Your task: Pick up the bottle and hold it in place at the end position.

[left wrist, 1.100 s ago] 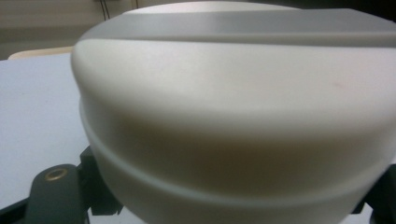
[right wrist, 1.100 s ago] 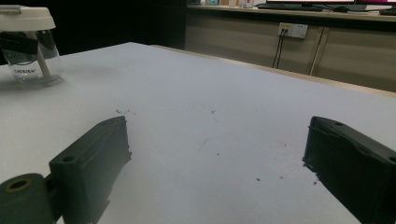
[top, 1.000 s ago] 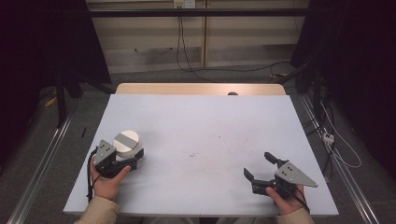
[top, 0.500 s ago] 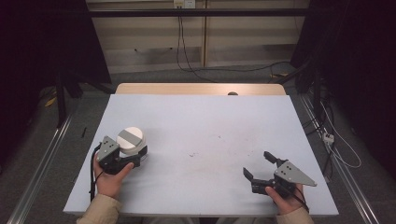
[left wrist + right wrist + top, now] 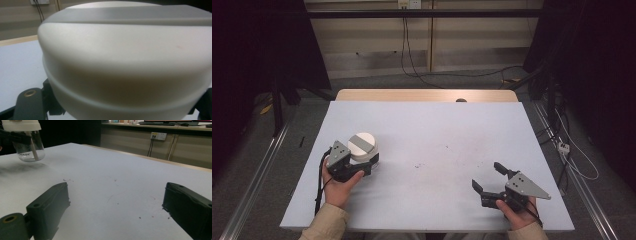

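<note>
A clear jar (image 5: 28,147) with a thin stick inside carries a round white cap (image 5: 362,145) crossed by a grey stripe. My left gripper (image 5: 358,161) is shut on it at the table's left side, and the cap (image 5: 125,62) looms close in the left gripper view. From the right gripper view the jar's base looks slightly off the table, with a shadow under it. My right gripper (image 5: 486,175) rests near the front right edge, open, with nothing between its jaws (image 5: 116,192).
The pale blue table top (image 5: 437,130) has faint dark specks (image 5: 419,164) near its middle. A wooden strip (image 5: 412,95) runs along the far edge. Cables (image 5: 572,155) and a metal rail (image 5: 257,170) lie on the floor beside the table.
My left gripper has carried the jar a little to the right, toward the table's middle. The right gripper has stayed where it was.
</note>
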A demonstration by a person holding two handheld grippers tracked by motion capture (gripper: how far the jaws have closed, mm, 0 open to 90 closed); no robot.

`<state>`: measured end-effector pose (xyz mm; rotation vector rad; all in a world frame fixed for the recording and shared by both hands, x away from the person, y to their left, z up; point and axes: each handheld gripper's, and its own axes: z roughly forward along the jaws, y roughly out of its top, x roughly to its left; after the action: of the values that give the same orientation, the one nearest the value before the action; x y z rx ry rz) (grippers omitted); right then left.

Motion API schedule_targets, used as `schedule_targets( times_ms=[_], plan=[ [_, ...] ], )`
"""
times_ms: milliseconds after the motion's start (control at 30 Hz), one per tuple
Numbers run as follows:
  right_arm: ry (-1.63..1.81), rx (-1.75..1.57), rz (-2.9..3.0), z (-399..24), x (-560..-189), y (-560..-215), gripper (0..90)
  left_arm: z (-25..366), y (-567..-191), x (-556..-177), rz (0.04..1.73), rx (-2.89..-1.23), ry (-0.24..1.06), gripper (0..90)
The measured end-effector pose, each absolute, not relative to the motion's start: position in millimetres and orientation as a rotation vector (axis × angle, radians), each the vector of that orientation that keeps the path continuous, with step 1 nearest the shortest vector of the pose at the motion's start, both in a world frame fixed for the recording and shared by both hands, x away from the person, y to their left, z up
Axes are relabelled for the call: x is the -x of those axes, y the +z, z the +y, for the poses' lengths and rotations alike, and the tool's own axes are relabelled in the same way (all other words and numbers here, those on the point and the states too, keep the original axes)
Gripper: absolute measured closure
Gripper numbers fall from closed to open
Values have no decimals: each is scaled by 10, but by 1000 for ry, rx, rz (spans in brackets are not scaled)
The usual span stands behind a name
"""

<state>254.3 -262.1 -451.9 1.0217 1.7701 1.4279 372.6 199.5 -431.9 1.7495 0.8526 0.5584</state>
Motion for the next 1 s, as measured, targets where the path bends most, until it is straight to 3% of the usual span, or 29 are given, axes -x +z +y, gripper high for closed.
schedule_targets(
  times_ms=[1000],
  plan=[
    [1445,-1031,1766,-2628,-2547,-4524,56,1601,-4262,-3902,793,-1773,528,187]
  ],
)
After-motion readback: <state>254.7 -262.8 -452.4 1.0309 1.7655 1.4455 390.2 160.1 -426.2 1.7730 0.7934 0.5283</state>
